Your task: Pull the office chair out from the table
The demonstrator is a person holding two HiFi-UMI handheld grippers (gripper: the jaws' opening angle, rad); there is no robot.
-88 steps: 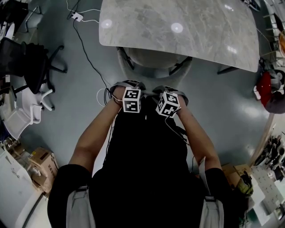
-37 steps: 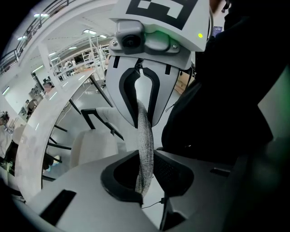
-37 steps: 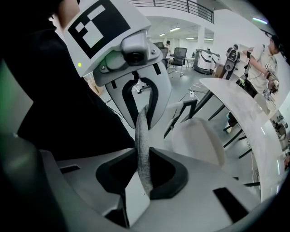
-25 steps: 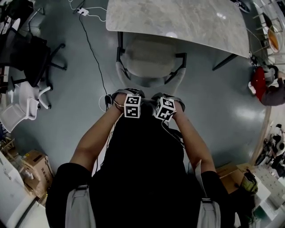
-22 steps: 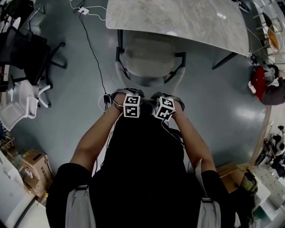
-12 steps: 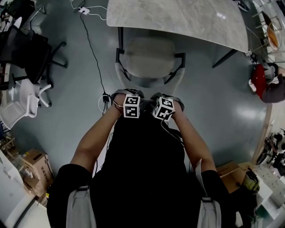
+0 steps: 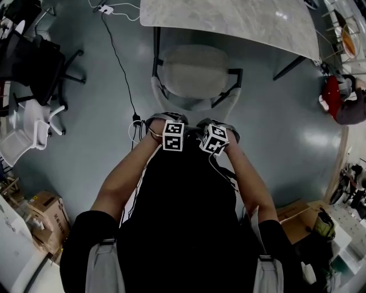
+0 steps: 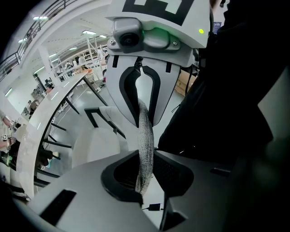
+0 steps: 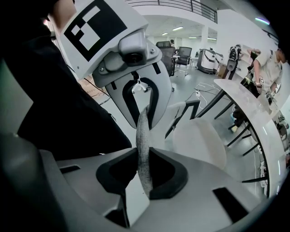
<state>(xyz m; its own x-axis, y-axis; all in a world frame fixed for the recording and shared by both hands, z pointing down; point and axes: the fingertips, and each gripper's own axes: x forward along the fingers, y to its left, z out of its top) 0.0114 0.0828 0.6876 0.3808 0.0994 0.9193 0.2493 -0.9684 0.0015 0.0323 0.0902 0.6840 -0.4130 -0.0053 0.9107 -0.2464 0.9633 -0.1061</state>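
Note:
The office chair (image 7: 194, 64) has a pale grey seat, black armrests and a thin grey backrest. It stands just in front of the marble table (image 7: 229, 17), its seat out from under the tabletop. My left gripper (image 7: 164, 121) is shut on the backrest's top edge (image 8: 145, 140), which runs between its black pads. My right gripper (image 7: 216, 125) clamps the same edge (image 9: 143, 145) a little to the right. Both point steeply down. The chair seat (image 8: 95, 140) (image 9: 201, 136) and the table's edge (image 8: 50, 113) (image 9: 258, 118) show beyond the jaws.
A black cable (image 7: 117, 63) runs across the grey floor left of the chair, from a power strip (image 7: 104, 8). A black office chair (image 7: 34, 68) and a white chair (image 7: 28, 137) stand at far left, cardboard boxes (image 7: 48, 220) lower left. A person in red (image 7: 337, 103) is at right.
The chair has rolled out from under the table toward me with both grippers still clamped on its backrest. More of the seat and armrests now shows.

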